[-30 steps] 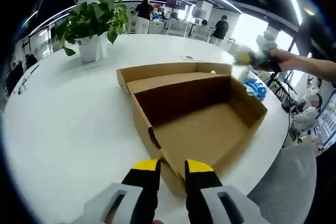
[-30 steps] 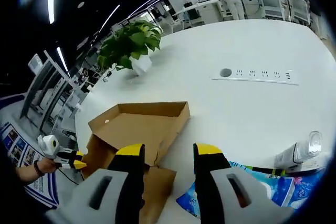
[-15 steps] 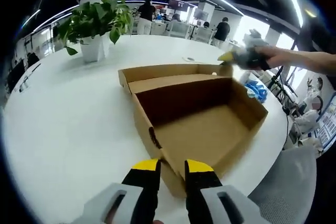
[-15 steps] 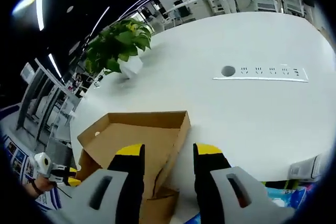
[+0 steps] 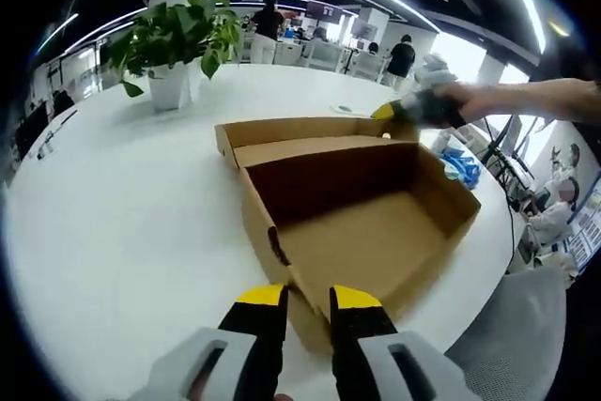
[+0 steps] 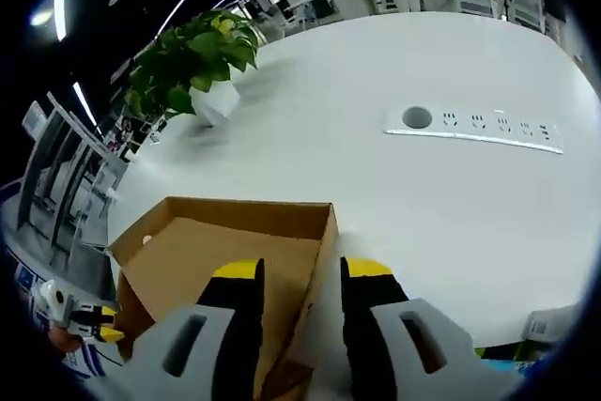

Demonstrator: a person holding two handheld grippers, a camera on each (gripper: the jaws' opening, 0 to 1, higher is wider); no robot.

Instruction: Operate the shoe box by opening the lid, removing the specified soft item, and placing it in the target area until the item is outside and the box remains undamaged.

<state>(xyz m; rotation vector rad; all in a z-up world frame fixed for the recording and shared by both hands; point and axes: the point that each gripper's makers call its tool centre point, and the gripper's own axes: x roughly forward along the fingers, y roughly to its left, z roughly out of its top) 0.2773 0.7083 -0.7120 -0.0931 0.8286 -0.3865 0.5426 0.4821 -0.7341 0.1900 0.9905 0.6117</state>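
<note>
An open brown shoe box (image 5: 357, 223) lies on the white table (image 5: 122, 213), its lid (image 5: 300, 129) folded back flat and its inside bare. My left gripper (image 5: 308, 300) stands at the box's near corner with the cardboard wall between its narrow-set jaws. A hand holds my right gripper (image 5: 387, 112) over the lid's far edge. In the right gripper view the right gripper (image 6: 300, 274) is open, its jaws on either side of the lid's (image 6: 225, 251) side edge. A blue soft pack (image 5: 460, 159) lies on the table just right of the box.
A potted plant (image 5: 174, 44) in a white pot (image 6: 211, 105) stands beyond the box. A socket strip (image 6: 474, 127) is set into the table. A white chair (image 5: 512, 326) stands at the table's near right edge. People and desks are far behind.
My right gripper has moved away from the blue pack and over to the lid's edge; the pack has slid out of the right gripper view. My left gripper and the box stay as they were.
</note>
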